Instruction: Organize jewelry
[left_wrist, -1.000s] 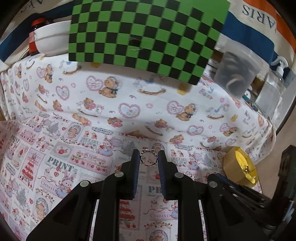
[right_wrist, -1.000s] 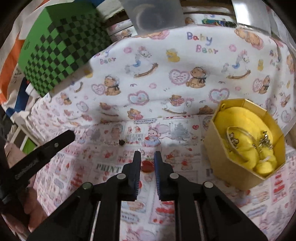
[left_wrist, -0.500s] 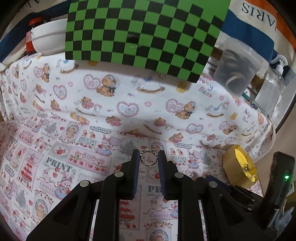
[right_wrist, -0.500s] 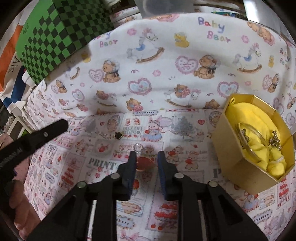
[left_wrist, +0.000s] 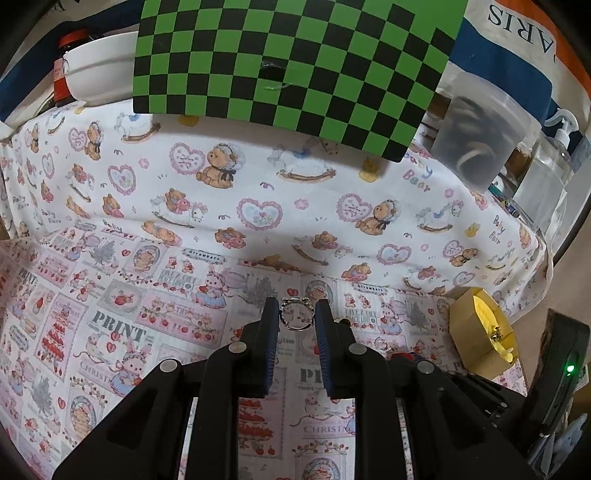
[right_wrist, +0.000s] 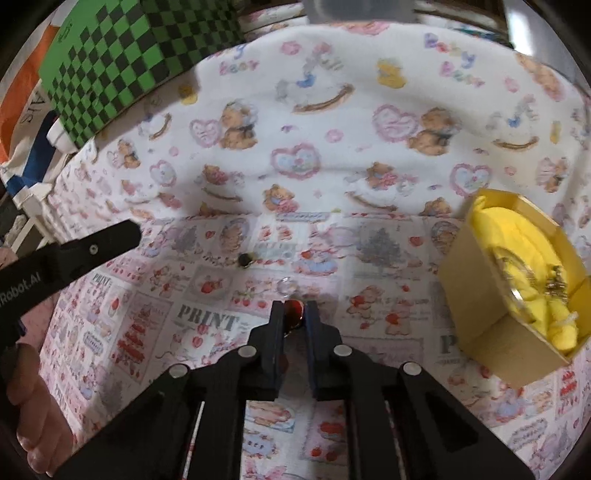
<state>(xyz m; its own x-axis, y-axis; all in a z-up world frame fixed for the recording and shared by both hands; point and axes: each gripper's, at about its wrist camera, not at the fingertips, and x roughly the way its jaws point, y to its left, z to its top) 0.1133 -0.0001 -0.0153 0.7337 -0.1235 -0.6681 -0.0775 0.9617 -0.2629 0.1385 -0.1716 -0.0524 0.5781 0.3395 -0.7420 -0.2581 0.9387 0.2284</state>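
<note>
The left tongs (left_wrist: 297, 320) hold a silver ring (left_wrist: 296, 319) between the tips of their blue-lined pads, the jaws narrowed until both pads press on its band. The ring stands upright at the very front of the jaws, raised above the patterned cloth (left_wrist: 110, 332) that covers the desk.

The right tongs (right_wrist: 294, 314) are nearly closed, and their pads pinch a small red piece (right_wrist: 294, 309) at their tips, low over the cloth. Only its upper part shows between the pads, so what kind of jewel it is cannot be told. Just beyond those tips a small clear ring (right_wrist: 287, 286) lies flat on the cloth, apart from the pads. Farther off and to the left of it sits a small dark bead-like piece (right_wrist: 244, 259), alone on the printed fabric.

To the right of the right tongs stands an open tan jewelry box (right_wrist: 476, 295) lined with yellow padding (right_wrist: 524, 254). A thin bangle and a small metal charm rest on that padding. In the left wrist view the same box (left_wrist: 469, 328) appears at the right edge of the cloth, well apart from the held silver ring.

A green and black checkered board (left_wrist: 295, 62) leans at the back of the desk, with a white bowl (left_wrist: 99, 74) to its left and a clear plastic cup (left_wrist: 480, 136) to its right.
</note>
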